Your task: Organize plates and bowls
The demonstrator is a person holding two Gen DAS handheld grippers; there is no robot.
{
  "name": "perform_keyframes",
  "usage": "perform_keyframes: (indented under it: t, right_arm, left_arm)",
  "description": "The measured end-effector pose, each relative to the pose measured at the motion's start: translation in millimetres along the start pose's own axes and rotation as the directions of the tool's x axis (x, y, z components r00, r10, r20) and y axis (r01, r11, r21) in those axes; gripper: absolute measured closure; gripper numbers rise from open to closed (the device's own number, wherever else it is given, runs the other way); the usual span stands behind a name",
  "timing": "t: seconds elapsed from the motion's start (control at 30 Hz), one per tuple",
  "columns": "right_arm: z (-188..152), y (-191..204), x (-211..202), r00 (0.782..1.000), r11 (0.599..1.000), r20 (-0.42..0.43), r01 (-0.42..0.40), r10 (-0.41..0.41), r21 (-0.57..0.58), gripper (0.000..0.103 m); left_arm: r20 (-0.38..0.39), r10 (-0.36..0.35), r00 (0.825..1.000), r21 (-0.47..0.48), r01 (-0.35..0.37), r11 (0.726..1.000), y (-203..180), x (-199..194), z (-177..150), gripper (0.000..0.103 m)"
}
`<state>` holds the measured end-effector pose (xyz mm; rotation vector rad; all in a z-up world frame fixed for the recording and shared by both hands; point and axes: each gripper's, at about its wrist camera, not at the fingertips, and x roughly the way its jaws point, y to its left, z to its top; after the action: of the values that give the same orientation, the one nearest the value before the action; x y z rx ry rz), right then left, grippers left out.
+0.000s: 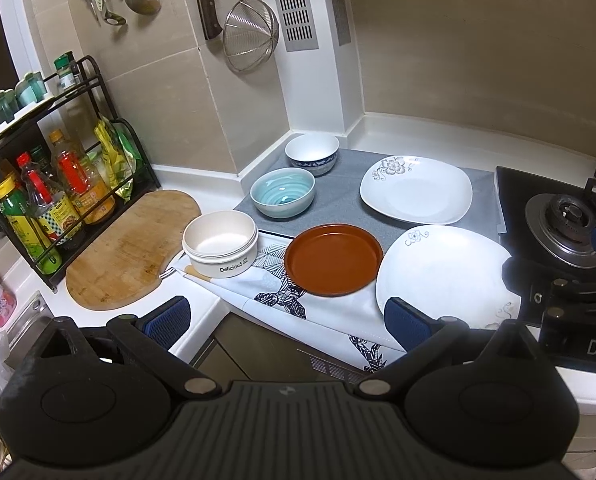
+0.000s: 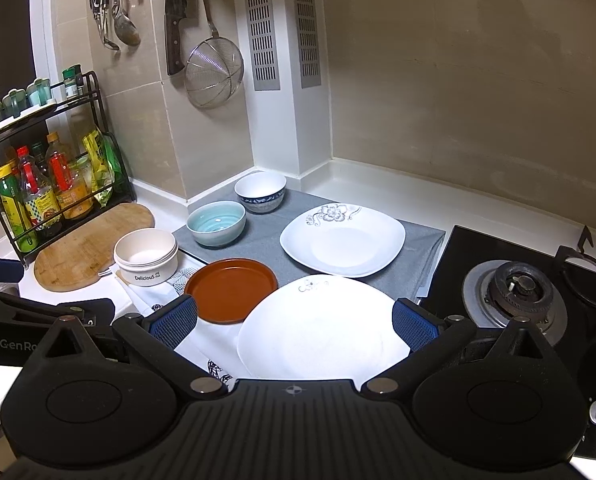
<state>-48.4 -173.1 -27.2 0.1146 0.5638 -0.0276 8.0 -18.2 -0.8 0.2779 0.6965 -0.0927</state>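
On the counter stand a cream bowl marked "Delicious" [image 1: 220, 249] [image 2: 145, 257], a light blue bowl [image 1: 282, 198] [image 2: 216, 223] and a white bowl with a blue pattern [image 1: 312, 153] [image 2: 260, 192]. A brown plate [image 1: 333, 259] [image 2: 231, 290] lies in front of them. Two white square plates lie to the right, one far [image 1: 416, 189] [image 2: 342, 240] and one near [image 1: 446, 276] [image 2: 318, 328]. My left gripper [image 1: 287, 322] is open and empty, held above the counter's front edge. My right gripper [image 2: 293, 322] is open and empty, above the near white plate.
A grey mat [image 1: 338, 200] and a patterned cloth [image 1: 281, 296] lie under the dishes. A wooden cutting board [image 1: 129, 248] and a black bottle rack [image 1: 49, 184] stand at the left. A gas stove [image 2: 526, 292] is at the right. Utensils and a strainer [image 1: 249, 36] hang on the wall.
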Motion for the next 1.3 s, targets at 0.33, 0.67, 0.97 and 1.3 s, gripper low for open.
perform_keyframes:
  t: [0.33, 0.67, 0.97, 1.3]
  right_arm:
    - [-0.4, -1.6, 1.3, 1.000, 1.000, 0.000, -0.001, 0.001, 0.001, 0.000]
    - [9.4, -5.5, 31.4, 1.000, 1.000, -0.017, -0.005, 0.005, 0.022, 0.000]
    - [44.2, 26.2, 114.1, 0.992, 0.996, -0.105, -0.075, 0.070, -0.045, 0.000]
    - [61.2, 38.9, 238.3, 0.941, 0.997, -0.329, -0.077, 0.082, 0.026, 0.000]
  left_arm:
    - [-0.004, 0.000, 1.000, 0.004, 0.000, 1.000, -4.8, 5.1, 2.5, 0.000]
    - [-0.008, -0.011, 1.000, -0.034, 0.010, 0.999, 18.8, 35.3, 15.9, 0.000]
    - [-0.141, -0.204, 0.969, -0.216, 0.171, 0.961, 69.7, 134.5, 33.2, 0.000]
    - [-0.236, -0.433, 0.870, -0.248, 0.377, 0.893, 100.5, 248.3, 48.2, 0.000]
